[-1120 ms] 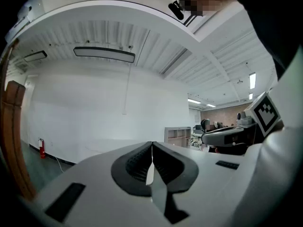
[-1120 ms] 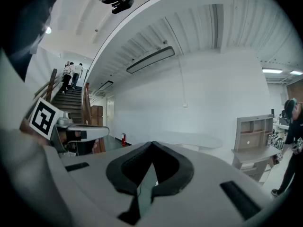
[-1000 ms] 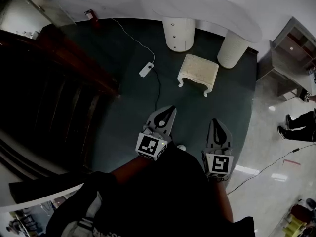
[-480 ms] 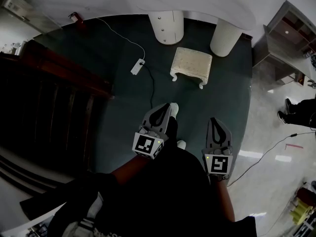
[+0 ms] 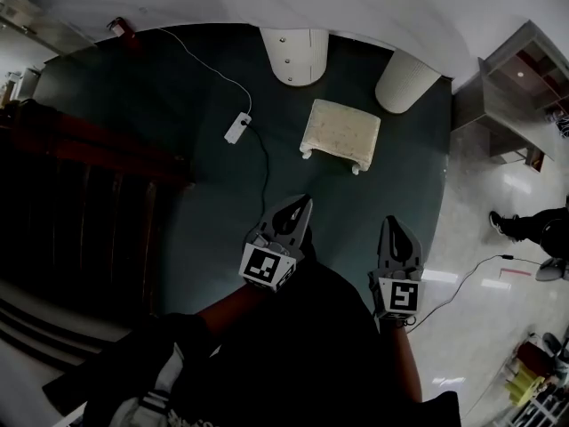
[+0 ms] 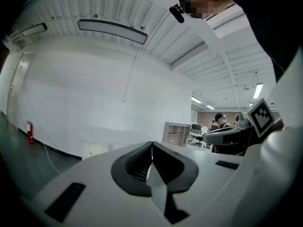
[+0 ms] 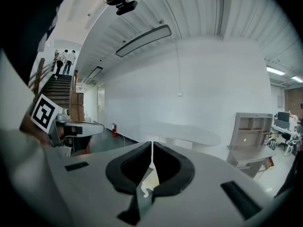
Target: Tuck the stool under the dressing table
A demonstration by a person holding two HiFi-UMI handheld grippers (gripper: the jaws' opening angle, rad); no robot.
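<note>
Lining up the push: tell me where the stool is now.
In the head view the cream stool stands on the dark carpet, just short of the two pedestals of the dressing table, a white power strip to its left.

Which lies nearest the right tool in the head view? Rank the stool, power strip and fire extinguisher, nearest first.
1. Stool: ahead of the right tool, slightly to its left.
2. Power strip: farther left, level with the stool.
3. Fire extinguisher: farthest, at the far left.
</note>
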